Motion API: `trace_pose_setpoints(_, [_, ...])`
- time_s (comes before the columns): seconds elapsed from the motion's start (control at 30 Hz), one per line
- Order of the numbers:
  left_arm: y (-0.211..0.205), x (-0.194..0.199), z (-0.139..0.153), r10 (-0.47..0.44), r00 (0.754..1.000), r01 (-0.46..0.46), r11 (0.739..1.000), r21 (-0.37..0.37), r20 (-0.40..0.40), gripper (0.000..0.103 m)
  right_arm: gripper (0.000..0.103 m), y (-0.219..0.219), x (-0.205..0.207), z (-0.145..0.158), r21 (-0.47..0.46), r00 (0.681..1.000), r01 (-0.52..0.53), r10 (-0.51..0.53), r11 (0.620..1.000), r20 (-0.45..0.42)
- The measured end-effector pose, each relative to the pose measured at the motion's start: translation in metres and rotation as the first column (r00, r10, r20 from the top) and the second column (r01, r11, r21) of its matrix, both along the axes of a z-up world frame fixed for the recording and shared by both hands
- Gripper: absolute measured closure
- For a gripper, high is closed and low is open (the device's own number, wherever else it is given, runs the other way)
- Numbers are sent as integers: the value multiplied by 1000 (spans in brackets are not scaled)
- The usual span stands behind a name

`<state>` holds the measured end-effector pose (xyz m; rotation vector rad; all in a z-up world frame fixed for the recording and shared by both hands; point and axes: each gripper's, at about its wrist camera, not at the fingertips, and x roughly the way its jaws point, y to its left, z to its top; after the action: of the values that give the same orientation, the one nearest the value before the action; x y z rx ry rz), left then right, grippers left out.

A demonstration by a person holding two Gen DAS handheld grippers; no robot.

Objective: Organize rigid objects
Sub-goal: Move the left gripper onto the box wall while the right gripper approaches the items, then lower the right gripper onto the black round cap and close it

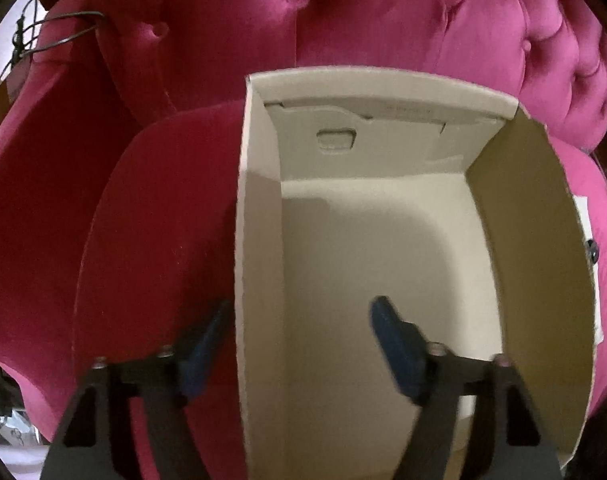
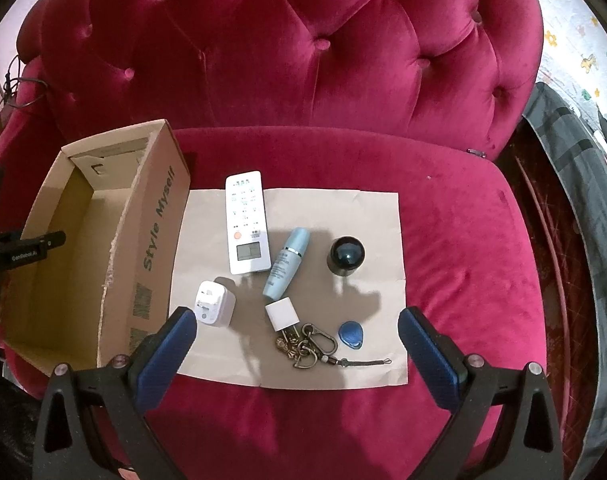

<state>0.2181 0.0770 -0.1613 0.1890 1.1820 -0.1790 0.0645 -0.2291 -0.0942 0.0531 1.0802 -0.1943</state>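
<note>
Left gripper (image 1: 299, 344), jaws apart, straddled the open brown cardboard box's (image 1: 259, 240) left wall, running lengthwise dead ahead.

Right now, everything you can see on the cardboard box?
The cardboard box is an open-topped rectangular carton, brown outside, pale and empty inside, with "Style Myself" and barcodes printed on its long side. Its top edge near the print looks torn. It sits on the pink velvet seat, left of the paper sheet holding the small items. The left claw straddles its left wall, one finger inside, one outside, not visibly pressing it.
</note>
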Motion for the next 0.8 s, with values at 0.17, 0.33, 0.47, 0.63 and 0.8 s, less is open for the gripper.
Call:
trace_pose_setpoints(0.17, [5,1,-6,20,1000,-20,1000,4,-7,70,0,-2,2,-5,-4,1000,3,-3,1000,-8])
trace_pose_setpoints(0.33, [20,1,-8,61,998,-61,998,-16,-11,88,1,-6,2,-7,-1,1000,10,-10,1000,-9])
trace_pose_setpoints(0.47, [19,0,-10,50,999,-50,999,-5,-2,88,1,-11,3,-9,-10,1000,20,-20,1000,-9])
trace_pose_setpoints(0.63, [21,0,-11,48,999,-48,999,-19,-4,89,1,-17,4,-11,-8,999,36,-36,999,-17])
trace_pose_setpoints(0.8, [22,0,-12,45,999,-46,999,-20,-4,89,1,-20,5,-12,-9,999,41,-41,999,-16])
